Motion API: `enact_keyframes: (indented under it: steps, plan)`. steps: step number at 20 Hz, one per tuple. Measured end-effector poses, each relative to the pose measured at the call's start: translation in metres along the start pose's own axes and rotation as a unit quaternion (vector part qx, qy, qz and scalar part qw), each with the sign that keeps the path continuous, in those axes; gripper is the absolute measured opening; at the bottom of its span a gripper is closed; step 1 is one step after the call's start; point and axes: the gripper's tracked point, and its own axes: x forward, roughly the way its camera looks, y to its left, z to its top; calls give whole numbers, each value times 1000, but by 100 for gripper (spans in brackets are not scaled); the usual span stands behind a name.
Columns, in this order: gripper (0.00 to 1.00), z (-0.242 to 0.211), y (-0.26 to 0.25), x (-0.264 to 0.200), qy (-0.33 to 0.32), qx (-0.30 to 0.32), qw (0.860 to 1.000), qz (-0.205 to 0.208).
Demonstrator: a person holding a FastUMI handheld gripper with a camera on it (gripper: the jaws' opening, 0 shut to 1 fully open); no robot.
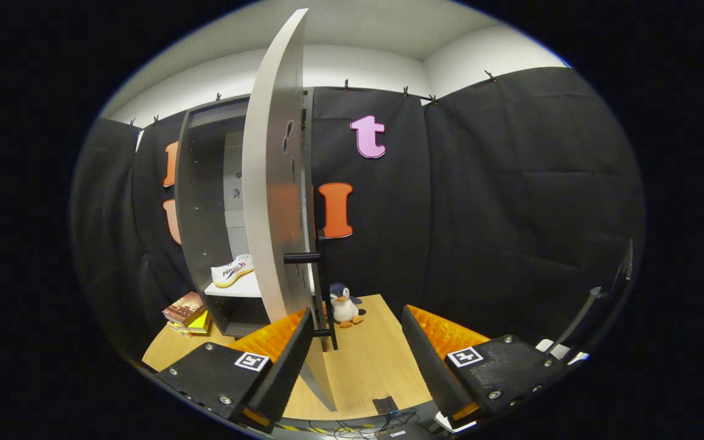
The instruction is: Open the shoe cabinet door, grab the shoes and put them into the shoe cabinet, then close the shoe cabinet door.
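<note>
The gripper (pixel 357 360) is built of two broad black finger blocks, each a flat matte slab with chamfered edges. Small silver screws sit along the top plates, several on each block. A white square tag with a black fiducial marking is fixed on the upper face of each finger, close to the inner edge. Behind each tag, toward the tips, runs a strip of bright orange ribbed padding (pixel 275 335). The inner faces are plain black, and a thin orange lining shows at the near end of each one. The two fingers stand wide apart.
</note>
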Motion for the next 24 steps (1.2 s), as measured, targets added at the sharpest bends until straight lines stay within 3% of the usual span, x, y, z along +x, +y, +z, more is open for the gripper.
enact_keyframes:
  steps: [6, 13, 21, 24]
  plan:
    - [90, 1, 69, -2, -8, -20, 996, 90]
    - [90, 7, 134, 24, -20, -23, 992, 125]
    - [91, 12, 251, 69, -30, -13, 985, 171]
    - [93, 16, 289, 97, -36, -16, 985, 170]
